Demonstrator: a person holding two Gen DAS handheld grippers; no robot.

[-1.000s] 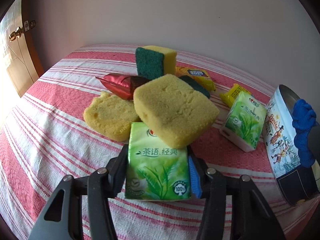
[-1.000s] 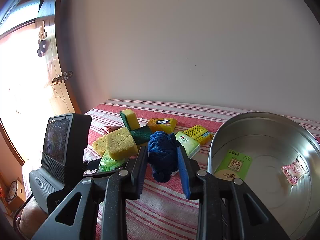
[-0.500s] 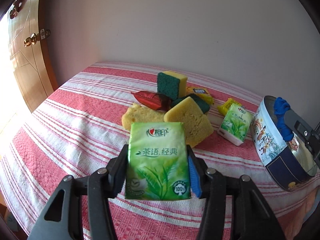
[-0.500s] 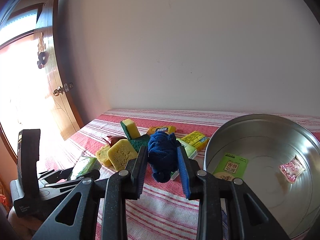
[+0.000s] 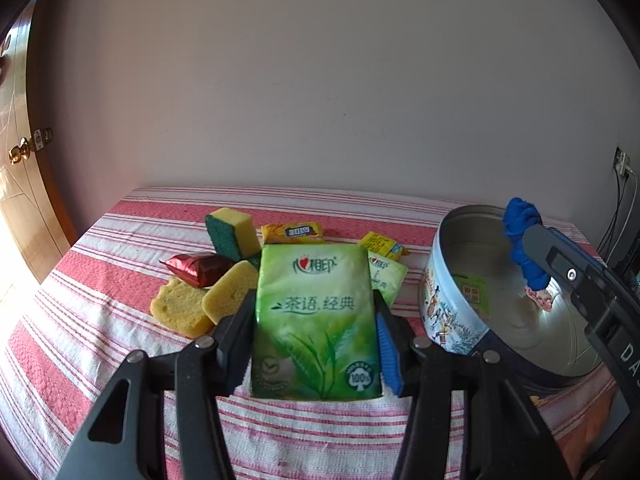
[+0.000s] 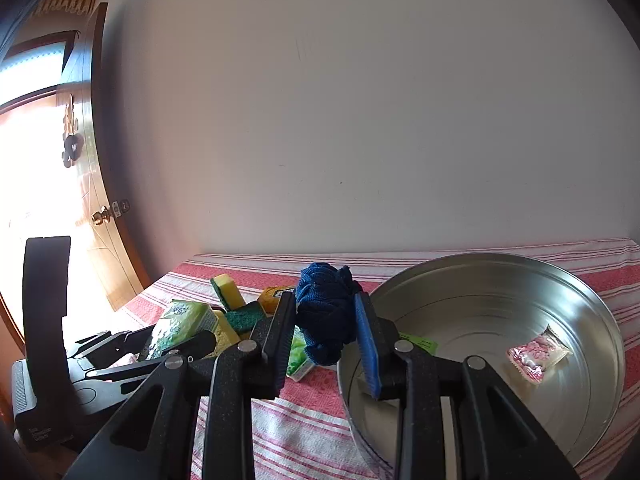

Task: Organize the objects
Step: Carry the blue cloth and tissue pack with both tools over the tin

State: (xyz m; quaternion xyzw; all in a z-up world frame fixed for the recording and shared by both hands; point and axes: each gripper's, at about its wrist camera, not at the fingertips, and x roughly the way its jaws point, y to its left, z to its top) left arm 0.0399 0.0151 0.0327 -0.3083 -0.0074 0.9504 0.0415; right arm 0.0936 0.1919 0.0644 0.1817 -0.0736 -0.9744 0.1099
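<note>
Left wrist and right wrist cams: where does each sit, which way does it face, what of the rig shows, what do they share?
Left wrist: on the left tool, looking along its fingers across the striped tablecloth to the wall; shows its own fingers shut on a green tissue pack, plus the right tool's finger over the tin.
Right wrist: on the right tool, facing the wall over the tin; its fingers are shut on a blue cloth; the left tool shows at left.
Shared: tin, sponges, tissue pack, blue cloth, pink packet.

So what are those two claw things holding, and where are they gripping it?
The left gripper clamps the green tissue pack by its long side edges; the right gripper pinches the blue cloth bundle across its middle.
</note>
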